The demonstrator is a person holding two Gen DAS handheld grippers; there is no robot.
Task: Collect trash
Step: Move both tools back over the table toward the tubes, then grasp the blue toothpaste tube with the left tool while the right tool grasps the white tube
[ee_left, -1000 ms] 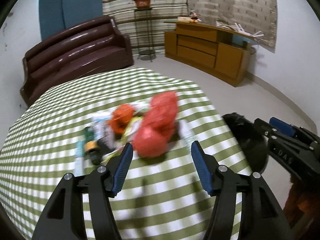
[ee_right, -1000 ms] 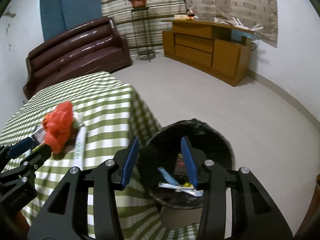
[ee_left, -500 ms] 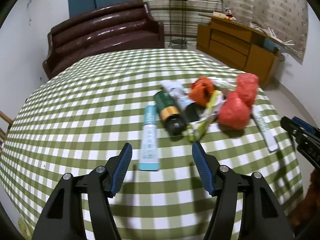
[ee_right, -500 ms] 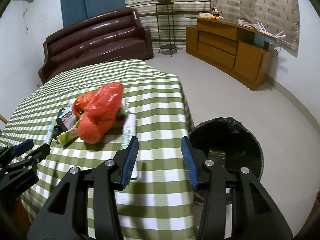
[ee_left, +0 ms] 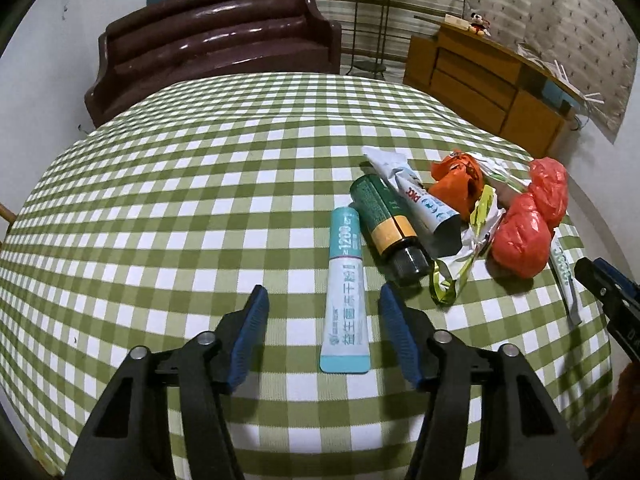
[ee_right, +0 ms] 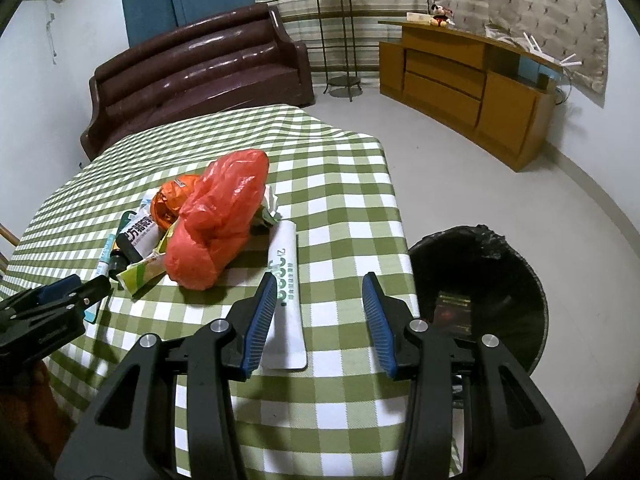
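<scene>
A pile of trash lies on the green-checked table (ee_left: 180,200). A teal toothpaste tube (ee_left: 346,292) lies between the fingers of my open, empty left gripper (ee_left: 322,320). Beside it are a dark green bottle (ee_left: 386,226), a white tube (ee_left: 416,196), an orange wrapper (ee_left: 456,180), a yellow-green wrapper (ee_left: 460,264) and a red plastic bag (ee_left: 524,224). In the right wrist view the red bag (ee_right: 218,220) sits ahead-left of my open, empty right gripper (ee_right: 320,312). A white tube (ee_right: 286,292) lies by its left finger. The black-lined trash bin (ee_right: 480,296) stands to the right.
A brown sofa (ee_left: 216,44) stands behind the table. A wooden cabinet (ee_right: 460,80) and a plant stand (ee_right: 336,40) are along the far wall. The table edge (ee_right: 404,240) drops off beside the bin. The left gripper also shows at the left of the right wrist view (ee_right: 52,304).
My left gripper has swung left from the red bag to the teal tube. My right gripper has swung left from over the bin to the table's corner.
</scene>
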